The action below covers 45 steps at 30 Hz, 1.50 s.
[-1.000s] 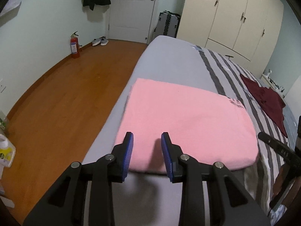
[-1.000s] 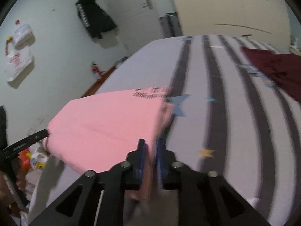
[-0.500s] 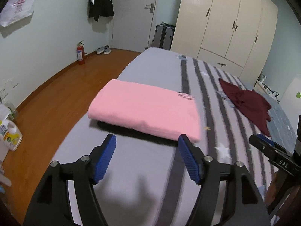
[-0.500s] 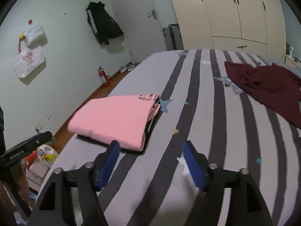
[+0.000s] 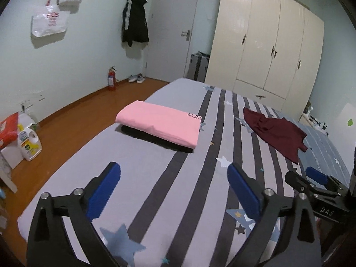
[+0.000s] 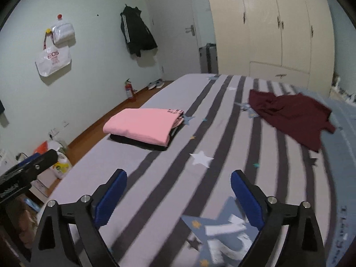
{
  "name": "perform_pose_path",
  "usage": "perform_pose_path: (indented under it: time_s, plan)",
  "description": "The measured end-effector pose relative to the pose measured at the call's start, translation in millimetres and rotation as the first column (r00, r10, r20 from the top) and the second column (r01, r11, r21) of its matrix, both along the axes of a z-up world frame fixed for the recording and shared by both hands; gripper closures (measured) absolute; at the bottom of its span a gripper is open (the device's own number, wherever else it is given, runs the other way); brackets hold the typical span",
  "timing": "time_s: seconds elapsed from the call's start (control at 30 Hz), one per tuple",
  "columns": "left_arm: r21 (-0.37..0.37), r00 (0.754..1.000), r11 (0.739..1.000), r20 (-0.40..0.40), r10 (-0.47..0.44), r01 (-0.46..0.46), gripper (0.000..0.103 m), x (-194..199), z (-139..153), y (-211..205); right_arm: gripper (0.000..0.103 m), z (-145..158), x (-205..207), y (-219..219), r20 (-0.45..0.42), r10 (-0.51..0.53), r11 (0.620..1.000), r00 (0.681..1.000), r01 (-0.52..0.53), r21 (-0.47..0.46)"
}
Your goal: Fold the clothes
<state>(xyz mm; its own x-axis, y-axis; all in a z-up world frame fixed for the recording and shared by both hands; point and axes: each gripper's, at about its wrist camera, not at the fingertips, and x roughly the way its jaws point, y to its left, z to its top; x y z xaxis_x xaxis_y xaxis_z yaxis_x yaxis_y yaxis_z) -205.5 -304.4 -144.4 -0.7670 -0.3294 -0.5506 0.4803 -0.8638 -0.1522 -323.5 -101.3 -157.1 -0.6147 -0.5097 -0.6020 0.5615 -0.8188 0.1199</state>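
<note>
Pink cotton, folded into a neat rectangle, is the landmark: the pink shirt [image 5: 159,125] lies on the striped bed [image 5: 155,189], stacked on a dark folded garment [image 5: 155,139] whose edge shows beneath it. It sits near the bed's side edge, next to the wooden floor [image 5: 73,120].

Across the bed from the pink shirt, well apart from it, a dark red shirt [image 5: 276,132] lies rumpled and unfolded. Beyond both stands a cream wardrobe [image 5: 267,51].

On the near side of the pink shirt, well short of it, the left gripper [image 5: 173,185] hangs over bare sheet. Its blue-padded jaws are opening, already spread wide, with nothing between them. The right gripper [image 6: 179,190] is likewise over bare sheet on the near side of the pink shirt, its jaws opening wide and holding nothing. From the left wrist view, the right gripper shows at the frame's edge, on the dark red shirt's side.

Judging by this, the pink shirt is done, and the dark red shirt is probably next. To do that well, carry both grippers across with jaws wide. Each should pinch one layer at a shoulder or hem corner, not a bunched handful. Lift it, spread it flat and smooth on the open sheet, clear of the pink stack, before making any fold.
</note>
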Motion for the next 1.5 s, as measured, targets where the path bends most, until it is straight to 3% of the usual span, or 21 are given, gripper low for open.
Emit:
perform_pose_path:
  time_s: [0.27,0.4,0.67,0.87,1.13,1.5]
  plan:
    - [-0.106,0.999,0.994,-0.033,0.004,-0.008,0.001,50,-22,46,0.005,-16,58,27,-0.09,-0.018,1.0,0.996,0.015,-0.025]
    - [-0.146,0.997,0.989,-0.075,-0.018,0.007,0.001,86,-19,71,0.005,-11,93,44,-0.13,-0.022,0.998,0.991,0.015,-0.058]
    - [-0.13,0.992,0.991,-0.123,0.006,-0.022,0.001,193,40,120,0.004,38,186,88,-0.137,-0.034,0.996,0.99,0.023,-0.083]
    - [-0.134,0.992,0.99,-0.127,0.019,-0.036,0.001,247,86,155,0.001,87,247,119,-0.164,-0.004,0.996,0.987,-0.011,-0.092]
    - [-0.145,0.986,0.988,-0.164,0.027,-0.051,0.001,272,116,183,0.001,122,284,140,-0.217,0.026,0.995,0.976,-0.047,-0.091]
    - [-0.15,0.986,0.988,-0.167,0.007,-0.032,0.001,270,118,196,0.001,132,287,163,-0.223,0.0,0.993,0.975,-0.027,-0.117]
